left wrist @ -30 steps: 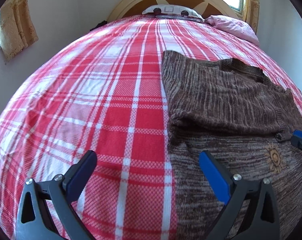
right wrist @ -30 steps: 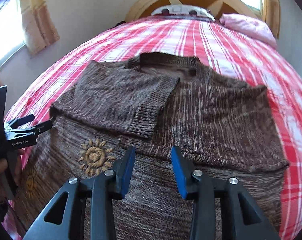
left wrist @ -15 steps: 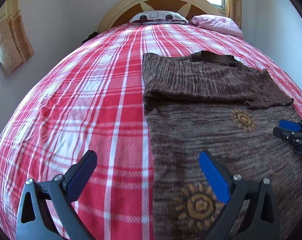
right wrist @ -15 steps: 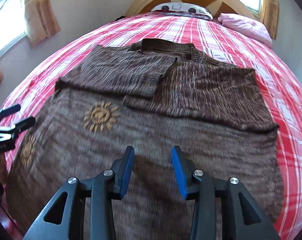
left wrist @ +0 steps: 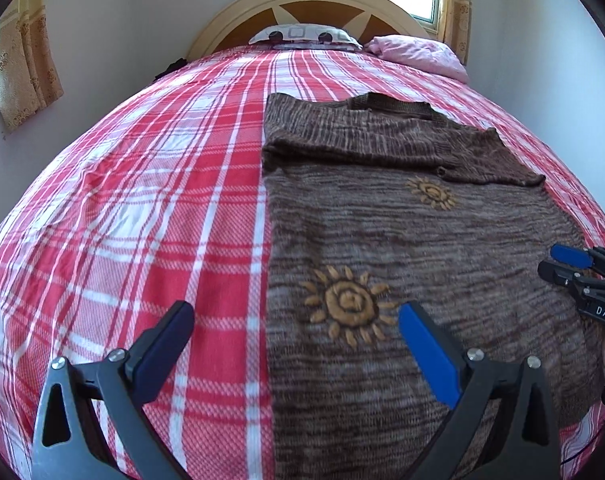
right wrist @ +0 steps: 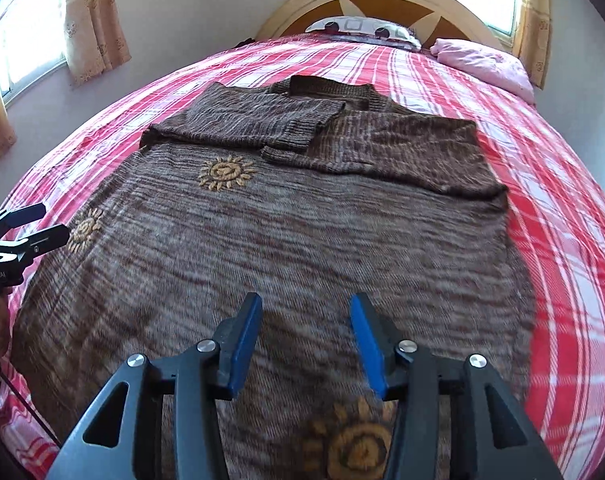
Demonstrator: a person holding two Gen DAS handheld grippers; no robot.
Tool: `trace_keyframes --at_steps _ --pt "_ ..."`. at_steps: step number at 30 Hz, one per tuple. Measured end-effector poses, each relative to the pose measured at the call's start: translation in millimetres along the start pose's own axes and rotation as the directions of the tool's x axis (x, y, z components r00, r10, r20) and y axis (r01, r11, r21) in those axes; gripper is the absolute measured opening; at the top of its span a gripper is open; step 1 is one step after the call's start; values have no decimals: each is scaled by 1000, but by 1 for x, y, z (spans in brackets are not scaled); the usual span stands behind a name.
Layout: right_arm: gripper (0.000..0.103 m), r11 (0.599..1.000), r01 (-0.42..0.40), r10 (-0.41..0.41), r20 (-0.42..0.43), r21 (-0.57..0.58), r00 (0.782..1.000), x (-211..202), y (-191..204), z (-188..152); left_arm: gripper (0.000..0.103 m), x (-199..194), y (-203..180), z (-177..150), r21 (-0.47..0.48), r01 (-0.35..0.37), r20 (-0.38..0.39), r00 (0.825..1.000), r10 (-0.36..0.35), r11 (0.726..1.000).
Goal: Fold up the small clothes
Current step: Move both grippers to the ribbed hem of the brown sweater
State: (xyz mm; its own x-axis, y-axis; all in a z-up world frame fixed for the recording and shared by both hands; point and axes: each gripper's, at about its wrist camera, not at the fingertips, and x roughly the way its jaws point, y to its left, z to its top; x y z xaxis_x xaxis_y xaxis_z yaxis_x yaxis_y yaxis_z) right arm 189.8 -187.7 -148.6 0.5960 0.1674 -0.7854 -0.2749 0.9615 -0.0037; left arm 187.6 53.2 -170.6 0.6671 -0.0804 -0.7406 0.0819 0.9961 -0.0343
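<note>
Two tools, both empty. Left tool [left wrist: 296,334] wide open, hovering at the sweater's [right wrist: 302,240] left edge nr the foot of the bed [left wrist: 142,200]; right tool [right wrist: 305,330] partly open, over the hem area w/ nothing between its pads.

Sweater lies flat on the bed's right half, collar toward the headboard end, both sleeves already folded in across the chest.

Risks, as I judge them:
- Knit is soft & thick, so a shallow pinch may catch only the top layer; the back stays put and the fold goes crooked.
- Lifting the hem unevenly w/ the 2 tools could slide the folded sleeves [right wrist: 262,128] out of place.
- Pads could also grab the plaid bedcover under the edge, dragging it along.

Writing: "DAS" on the right tool's body in left view; "enRobot.AI" (partly cut off) on the left tool in right view.
</note>
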Motion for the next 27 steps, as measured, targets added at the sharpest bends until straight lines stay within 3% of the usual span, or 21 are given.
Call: trace_keyframes --at_steps 11,24,27 --pt "48 999 1 -2 21 48 1000 -34 -2 -40 103 -27 -6 -22 21 17 6 1000 -17 1000" --pt "48 998 11 -11 -8 58 1000 -66 3 -81 103 -47 -13 -55 69 17 -40 999 -14 997" --pt "55 997 10 -9 -10 75 1000 -72 3 -89 103 -51 -13 -61 62 22 -49 999 -19 998"
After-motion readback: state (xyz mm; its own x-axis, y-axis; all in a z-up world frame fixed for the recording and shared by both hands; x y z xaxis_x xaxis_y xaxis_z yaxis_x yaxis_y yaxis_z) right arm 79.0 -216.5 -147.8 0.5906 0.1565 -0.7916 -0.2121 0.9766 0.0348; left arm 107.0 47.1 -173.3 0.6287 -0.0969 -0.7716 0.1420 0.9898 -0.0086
